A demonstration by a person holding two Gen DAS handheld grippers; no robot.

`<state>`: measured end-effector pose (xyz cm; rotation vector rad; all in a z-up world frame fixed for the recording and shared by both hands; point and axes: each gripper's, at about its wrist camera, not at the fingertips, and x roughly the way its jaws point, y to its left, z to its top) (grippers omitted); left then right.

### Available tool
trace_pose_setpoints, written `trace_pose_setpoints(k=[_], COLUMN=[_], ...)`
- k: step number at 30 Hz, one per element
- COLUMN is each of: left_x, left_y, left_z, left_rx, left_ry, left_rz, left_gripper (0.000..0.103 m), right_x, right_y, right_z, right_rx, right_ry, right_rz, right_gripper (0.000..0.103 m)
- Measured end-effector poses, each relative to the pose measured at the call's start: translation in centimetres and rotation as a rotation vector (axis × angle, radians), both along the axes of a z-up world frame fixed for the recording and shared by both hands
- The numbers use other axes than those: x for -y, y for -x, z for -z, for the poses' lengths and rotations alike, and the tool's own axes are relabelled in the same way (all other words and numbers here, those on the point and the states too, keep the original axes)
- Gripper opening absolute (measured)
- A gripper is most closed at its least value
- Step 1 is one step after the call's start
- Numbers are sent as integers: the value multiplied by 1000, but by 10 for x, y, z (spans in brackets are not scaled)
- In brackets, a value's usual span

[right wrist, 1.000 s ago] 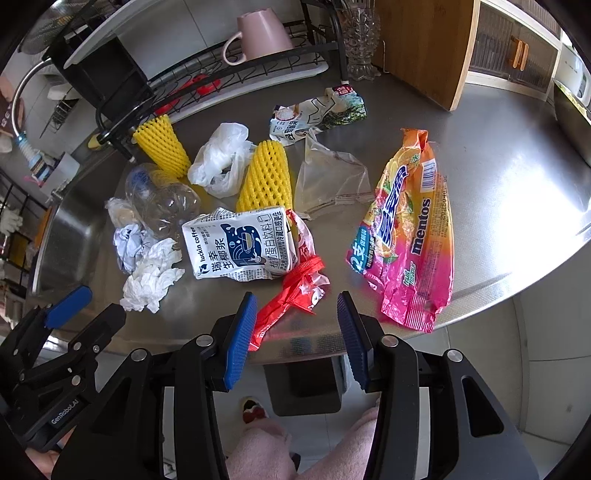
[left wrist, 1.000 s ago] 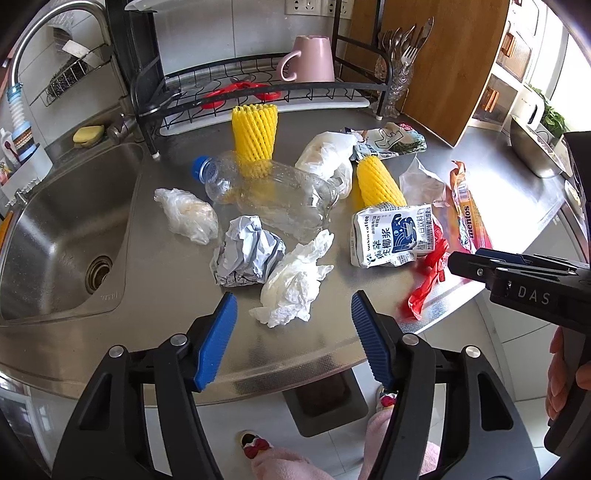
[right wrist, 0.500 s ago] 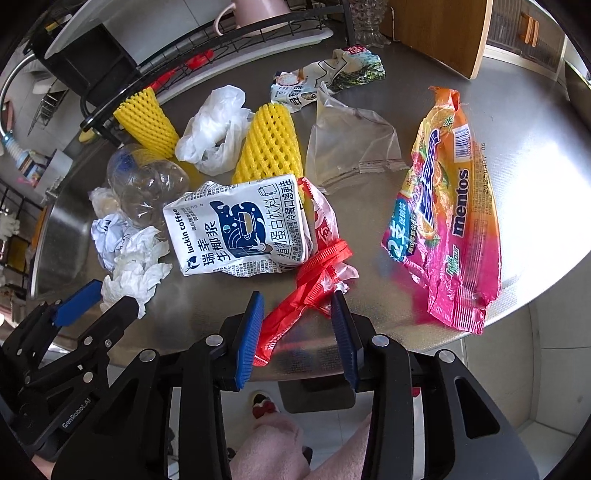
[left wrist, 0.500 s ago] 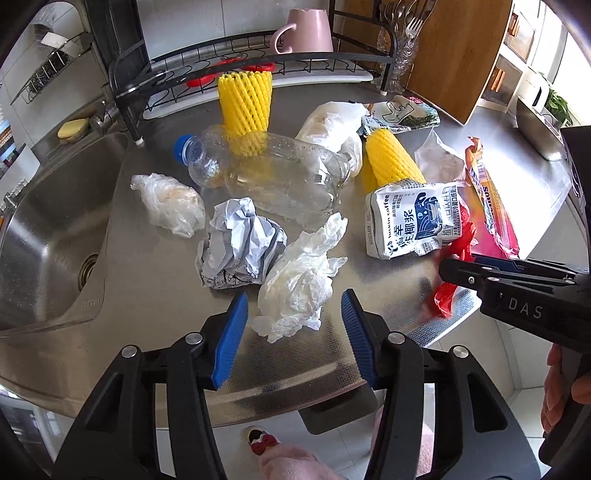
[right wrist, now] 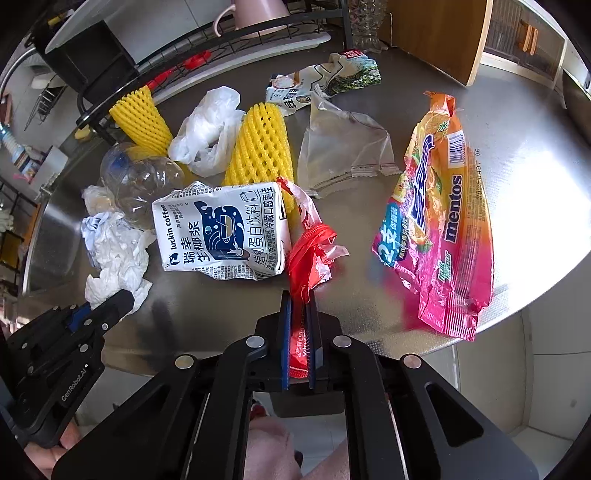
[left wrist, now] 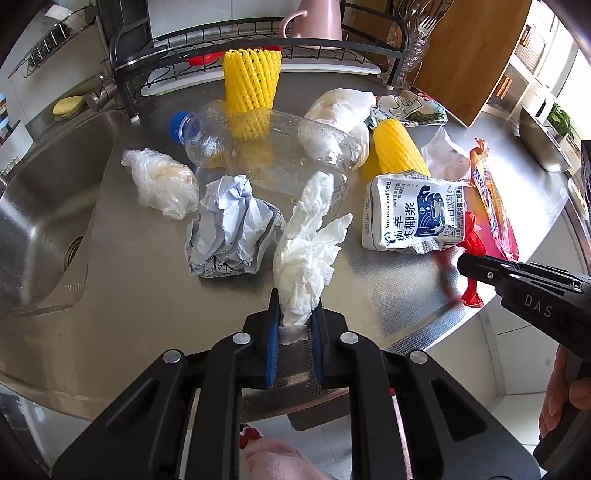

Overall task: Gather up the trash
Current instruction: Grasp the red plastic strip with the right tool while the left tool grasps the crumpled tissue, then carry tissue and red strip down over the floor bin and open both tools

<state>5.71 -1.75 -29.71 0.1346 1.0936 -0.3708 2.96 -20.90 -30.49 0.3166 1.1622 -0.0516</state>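
- Steel counter (left wrist: 122, 295): litter is spread across it, with a sink (left wrist: 33, 206) at its left end and a black dish rack (left wrist: 236, 48) along the back holding a pink mug (left wrist: 317, 18).
- Clear plastic bottle (left wrist: 266, 151), blue cap: lies on its side behind the paper litter, well beyond the left gripper's tips.
- Pink-orange Mentos wrapper (right wrist: 443, 221): flat on the counter, right of the right gripper, apart from it.
- White Luckin coffee carton (right wrist: 221, 232): crushed, lying just left of the red wrapper, not touched by either tool.
- Two yellow foam nets: one upright (left wrist: 251, 81) behind the bottle, one lying (right wrist: 262, 147) behind the carton.
- Crumpled grey-white paper ball (left wrist: 229, 229): just left of the tissue, free of the pads.
- Left gripper (left wrist: 293, 325): jaws have just been closing and are clenched on the near end of the white tissue (left wrist: 306, 251). The tissue stands up from between the blue pads toward the bottle; its lower end is pinched at the counter's near edge.
- Right gripper (right wrist: 299, 328): jaws have just been closing and are clamped on the red wrapper (right wrist: 310, 254). A flat strip of it runs back between the pads; the bunched part sticks out ahead of the tips, beside the carton's right edge.
- Cannot tell whether either pinched item is lifted clear of the counter.
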Motion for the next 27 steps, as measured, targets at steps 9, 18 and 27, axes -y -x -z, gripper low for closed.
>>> trace_pose_setpoints(k=[9, 18, 27], left_x=[0, 0, 1], left_y=[24, 54, 81], left_z=[-28, -54, -67], left_rx=[39, 90, 120], left_ry=[-2, 19, 27], left_rz=[1, 12, 40], left_gripper=[13, 13, 12], right_x=[8, 5, -3], right_y=[23, 49, 72], right_z=[-32, -62, -71], right_rx=[68, 139, 150], right_ry=[19, 29, 40], right_rz=[1, -31, -69], right_gripper=[8, 8, 8])
